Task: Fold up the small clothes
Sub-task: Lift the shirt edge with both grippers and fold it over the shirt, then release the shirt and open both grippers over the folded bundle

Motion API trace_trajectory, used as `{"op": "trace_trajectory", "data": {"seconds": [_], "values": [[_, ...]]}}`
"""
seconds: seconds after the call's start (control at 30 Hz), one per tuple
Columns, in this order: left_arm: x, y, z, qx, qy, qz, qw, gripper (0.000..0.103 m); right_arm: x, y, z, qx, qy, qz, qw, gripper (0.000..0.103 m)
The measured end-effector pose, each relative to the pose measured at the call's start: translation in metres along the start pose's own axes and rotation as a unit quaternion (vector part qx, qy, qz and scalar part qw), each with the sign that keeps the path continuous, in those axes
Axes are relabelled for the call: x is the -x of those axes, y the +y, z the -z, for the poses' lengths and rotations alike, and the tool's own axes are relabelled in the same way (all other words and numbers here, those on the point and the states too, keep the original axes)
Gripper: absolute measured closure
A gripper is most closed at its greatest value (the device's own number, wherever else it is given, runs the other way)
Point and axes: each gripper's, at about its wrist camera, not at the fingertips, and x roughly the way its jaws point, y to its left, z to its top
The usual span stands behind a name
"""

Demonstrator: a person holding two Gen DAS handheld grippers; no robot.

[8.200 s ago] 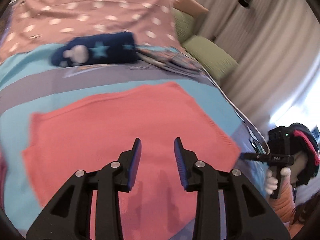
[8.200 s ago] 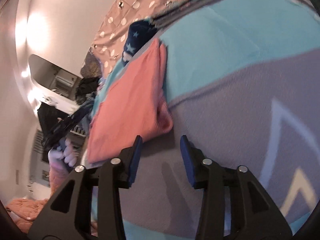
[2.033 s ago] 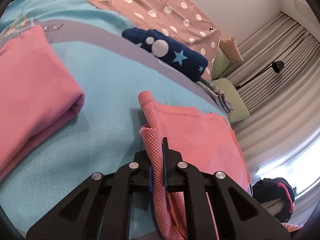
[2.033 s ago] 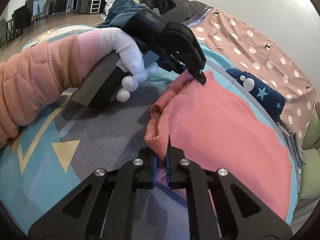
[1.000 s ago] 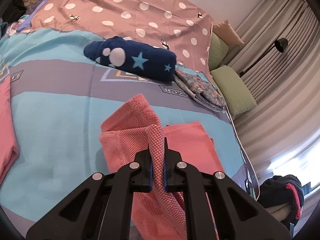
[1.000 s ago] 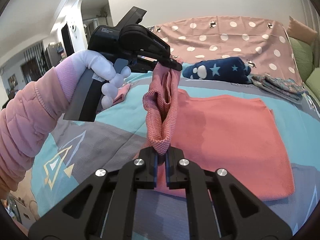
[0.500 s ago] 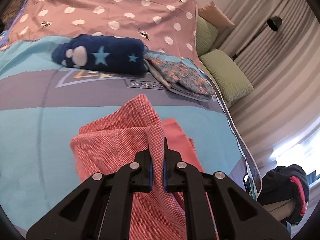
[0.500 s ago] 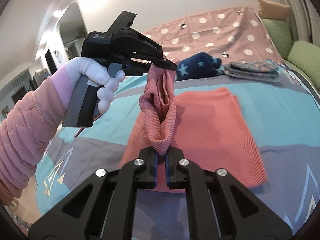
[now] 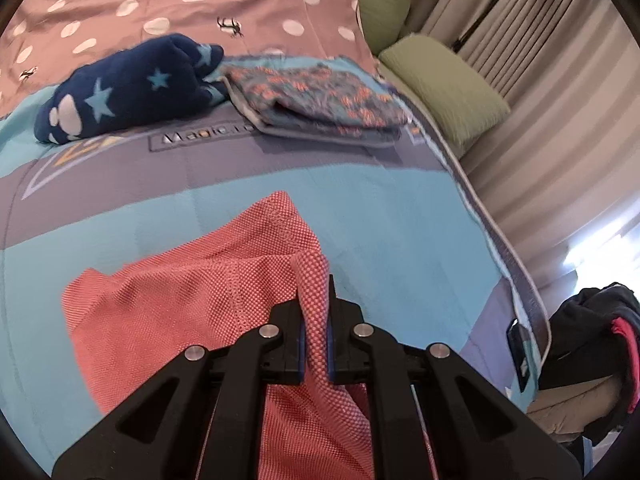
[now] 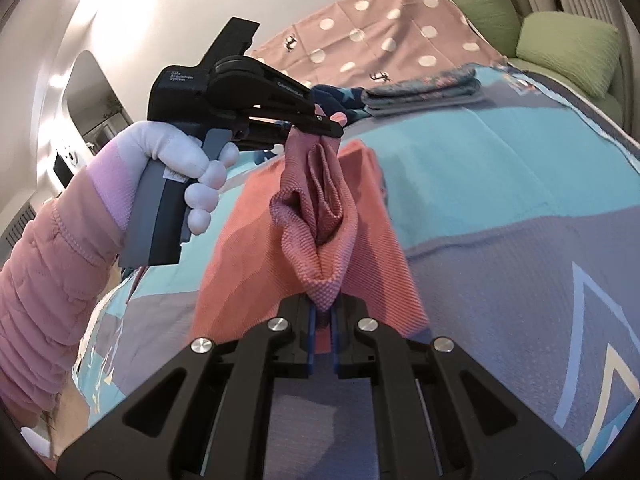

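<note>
A coral-pink knit cloth (image 9: 192, 304) lies on the bed cover, one edge lifted by both grippers. My left gripper (image 9: 315, 344) is shut on a corner of it; it also shows in the right wrist view (image 10: 326, 128), held in a white-gloved hand above the bed. My right gripper (image 10: 323, 326) is shut on the other corner of the pink cloth (image 10: 320, 216), which sags in folds between the two grippers. The rest of the cloth lies doubled on the bed below them.
A navy star-print bundle (image 9: 128, 88) and a folded floral garment (image 9: 320, 100) lie farther up the bed. Green pillows (image 9: 440, 80) and curtains are to the right. A polka-dot sheet (image 9: 160, 4) covers the head end. Dark clothes (image 9: 592, 340) sit beyond the right edge.
Both grippers took hold of the cloth's near edge, lifted it and carried it across the bed over the rest of the cloth. In the last half second they moved further on.
</note>
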Motion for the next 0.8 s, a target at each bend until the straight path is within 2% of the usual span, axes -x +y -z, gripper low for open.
{"op": "trace_trajectory", "data": {"seconds": [0.2, 0.23, 0.27, 0.3, 0.4, 0.47, 0.5, 0.57, 0.67, 0.8], "values": [[-0.025, -0.005, 0.001, 0.005, 0.018, -0.004, 0.9998, 0.096, -0.007, -0.015, 0.002, -0.024, 0.017, -0.005, 1.0, 0.097], [-0.029, -0.005, 0.001, 0.004, 0.02, -0.006, 0.9998, 0.095, -0.006, -0.018, 0.006, -0.032, 0.021, -0.001, 0.999, 0.091], [-0.031, -0.006, 0.001, 0.004, 0.02, -0.006, 0.9998, 0.094, -0.007, -0.023, 0.007, -0.043, 0.025, 0.008, 0.999, 0.08], [-0.03, -0.006, 0.001, 0.003, 0.015, -0.004, 0.9999, 0.088, -0.006, -0.028, 0.007, -0.055, 0.026, 0.012, 0.998, 0.079], [-0.012, -0.013, 0.002, -0.01, -0.02, 0.017, 0.9996, 0.083, 0.002, -0.043, 0.009, -0.083, 0.024, 0.008, 0.996, 0.08], [0.009, -0.02, 0.004, -0.03, -0.051, 0.025, 0.9979, 0.078, 0.006, -0.048, 0.009, -0.081, 0.021, 0.027, 0.996, 0.078], [0.024, -0.024, 0.007, -0.045, -0.07, 0.023, 0.9963, 0.073, 0.007, -0.05, 0.01, -0.081, 0.02, 0.029, 0.996, 0.078], [0.042, -0.029, 0.013, -0.066, -0.085, 0.015, 0.9941, 0.071, 0.01, -0.052, 0.011, -0.083, 0.018, 0.036, 0.996, 0.078], [0.069, -0.028, 0.043, -0.098, -0.094, 0.003, 0.9907, 0.066, 0.017, -0.051, 0.01, -0.073, 0.008, 0.041, 0.996, 0.079], [0.088, -0.01, 0.097, -0.108, -0.082, -0.021, 0.9906, 0.066, 0.023, -0.039, 0.009, -0.034, -0.001, 0.037, 0.999, 0.079]]}}
